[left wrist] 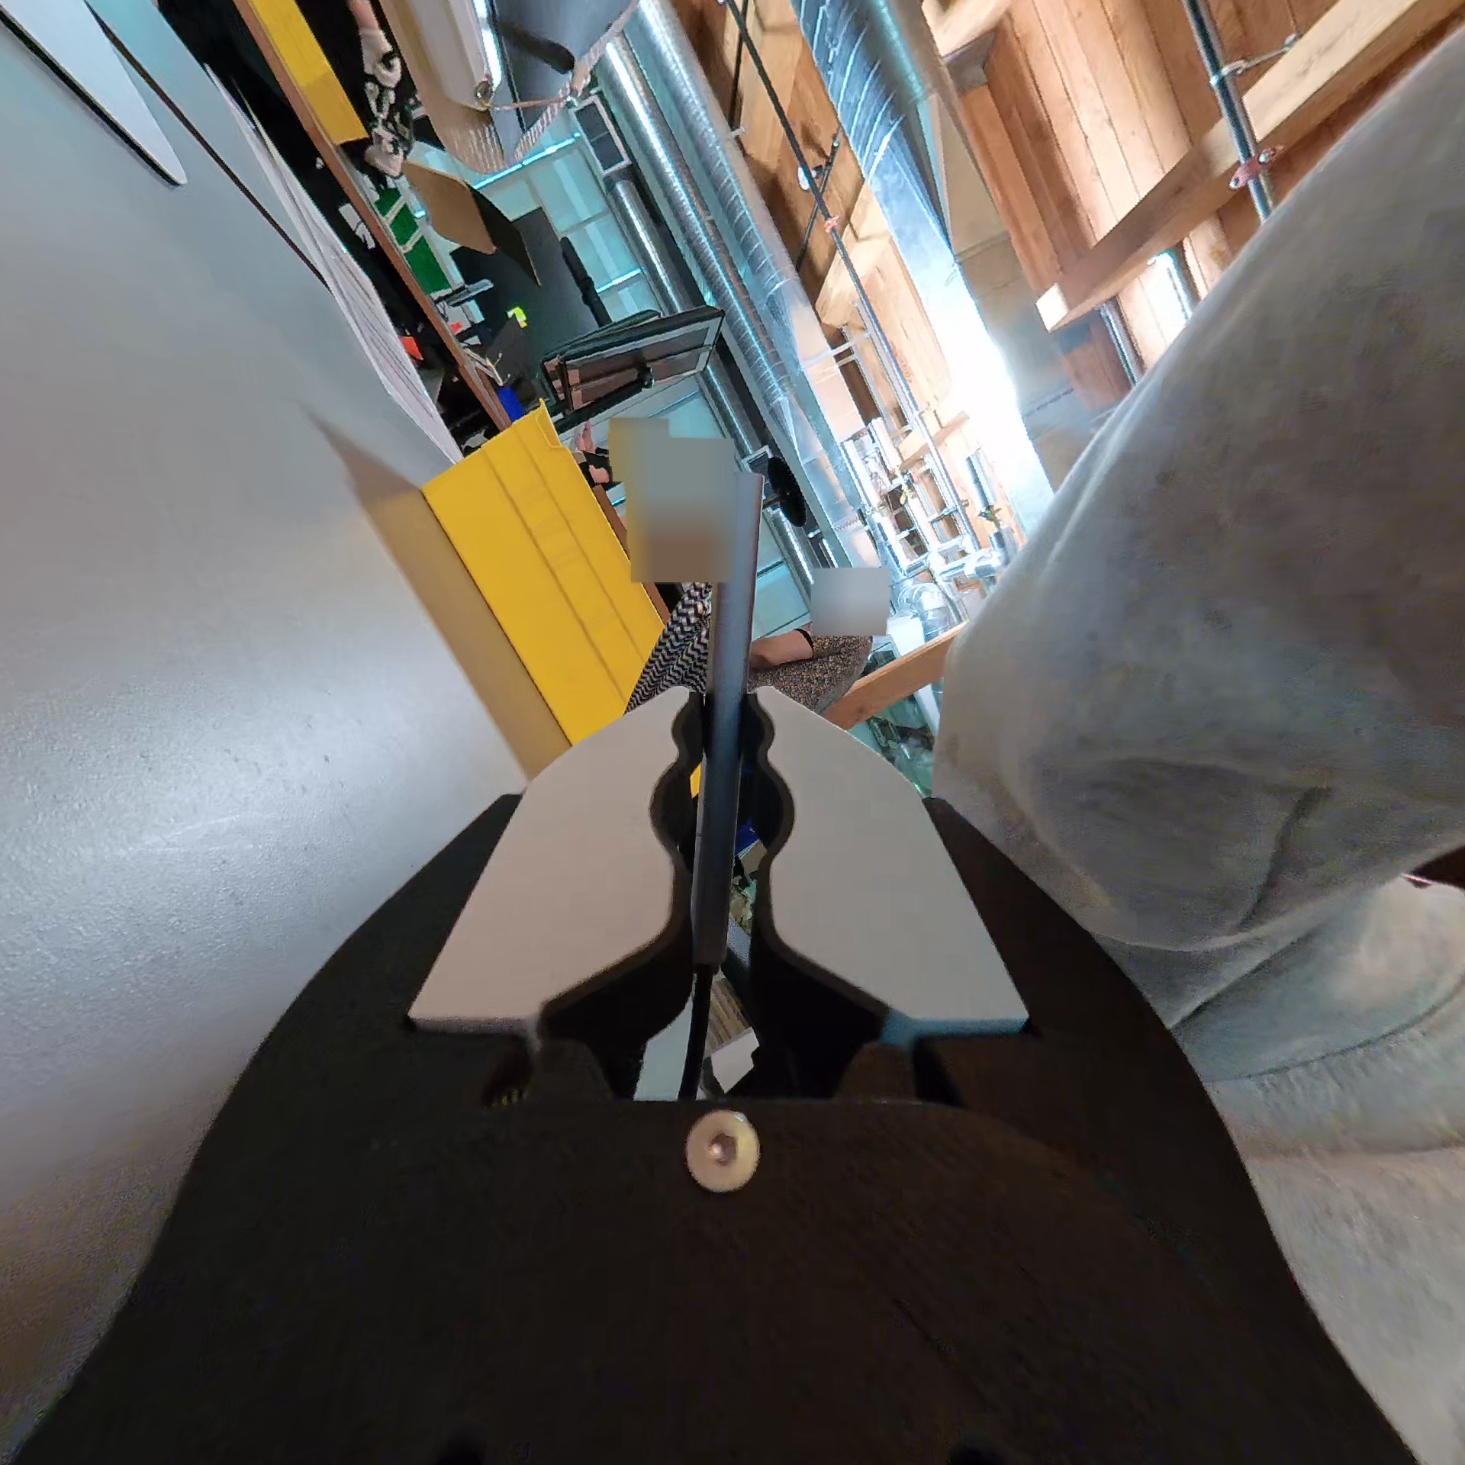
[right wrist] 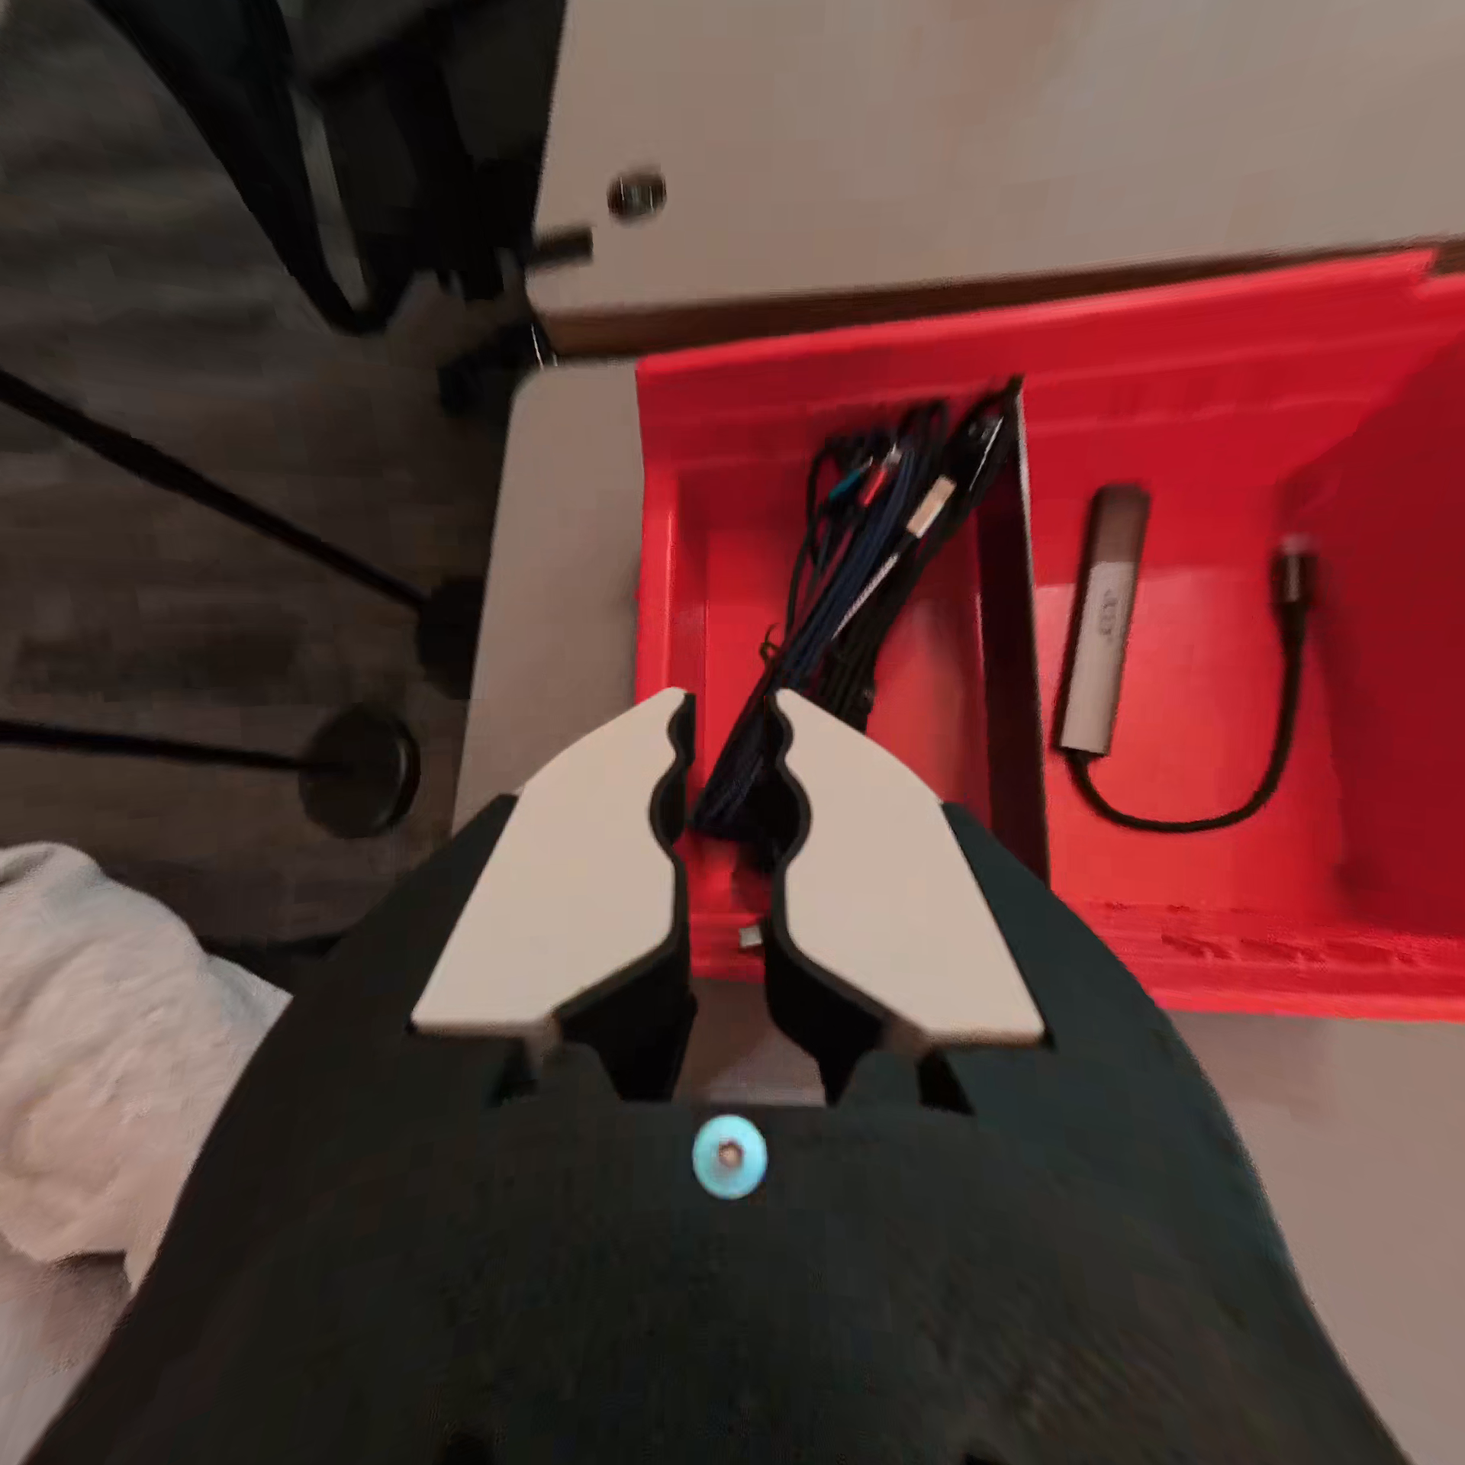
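Here the left gripper (left wrist: 725, 701) is clenched on a slim grey bar-shaped device (left wrist: 733, 674), which stands nearly upright between the two pale fingers (left wrist: 587, 864) and reaches well past their tips; a thin black cable (left wrist: 691, 1030) hangs from its lower end down into the gap behind the fingers. Left of that device a yellow bin (left wrist: 547, 571) rests against a grey tabletop (left wrist: 158, 634), and right of the device a pale grey sleeve (left wrist: 1229, 674) fills the edge of the left wrist view. Beyond the device's top end run silver ducts (left wrist: 713, 238) and wooden boards (left wrist: 1070, 158).

The right gripper (right wrist: 733, 698) hangs above a red bin (right wrist: 1189, 333) with its fingers (right wrist: 594, 856) slightly apart and nothing caught between them. In the bin's left compartment, just beyond the fingertips, lies a bundle of dark cables (right wrist: 856, 587) with connector ends showing. A divider wall (right wrist: 1023, 634) splits the bin, and in the compartment right of it lies a second grey bar-shaped adapter (right wrist: 1102, 618) with a short black lead (right wrist: 1189, 809) curling to a plug. The bin sits on a beige table (right wrist: 951, 119); left of the bin are dark chair legs (right wrist: 238, 507) on the floor, and the right wrist view is blurred
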### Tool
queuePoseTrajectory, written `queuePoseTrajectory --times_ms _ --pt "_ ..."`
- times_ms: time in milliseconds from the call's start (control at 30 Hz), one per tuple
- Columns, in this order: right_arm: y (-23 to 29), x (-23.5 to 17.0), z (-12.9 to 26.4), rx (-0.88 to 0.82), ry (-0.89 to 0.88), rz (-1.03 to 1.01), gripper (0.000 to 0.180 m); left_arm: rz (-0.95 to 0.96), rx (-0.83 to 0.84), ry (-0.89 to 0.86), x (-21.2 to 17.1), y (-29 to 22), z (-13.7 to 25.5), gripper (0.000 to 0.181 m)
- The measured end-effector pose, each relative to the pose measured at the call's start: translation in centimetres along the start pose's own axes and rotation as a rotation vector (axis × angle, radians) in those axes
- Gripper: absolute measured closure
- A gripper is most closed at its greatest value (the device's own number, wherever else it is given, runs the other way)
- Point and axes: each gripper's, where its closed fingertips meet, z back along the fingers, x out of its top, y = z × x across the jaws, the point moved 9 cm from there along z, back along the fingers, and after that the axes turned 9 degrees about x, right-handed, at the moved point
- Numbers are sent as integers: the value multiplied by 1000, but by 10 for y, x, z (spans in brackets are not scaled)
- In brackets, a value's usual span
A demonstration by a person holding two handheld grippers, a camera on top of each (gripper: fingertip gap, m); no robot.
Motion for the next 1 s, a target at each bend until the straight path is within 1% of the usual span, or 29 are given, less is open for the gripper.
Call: queuePoseTrajectory --times_ms 67,133,333,600,700,867,933,1000 --pt "-8 1 -16 -5 109 3 160 7 1 -1 0 1 0 172" --pt "-14 3 -29 -24 178 11 159 13 2 -1 1 1 -1 172" --pt "-28 10 -61 -71 285 10 157 16 6 1 1 2 -1 172" --pt "-29 8 -67 -59 265 -15 157 17 9 6 0 2 -2 172" --pt "-27 8 -76 -47 260 -37 157 14 12 8 0 2 -3 171" --pt "-29 0 -103 -170 403 46 145 14 11 12 0 2 -3 172" --pt "-28 0 -108 -222 433 95 154 18 11 17 -1 2 -2 171" --pt "-27 2 -106 -237 434 112 159 16 12 24 -1 2 -3 172"
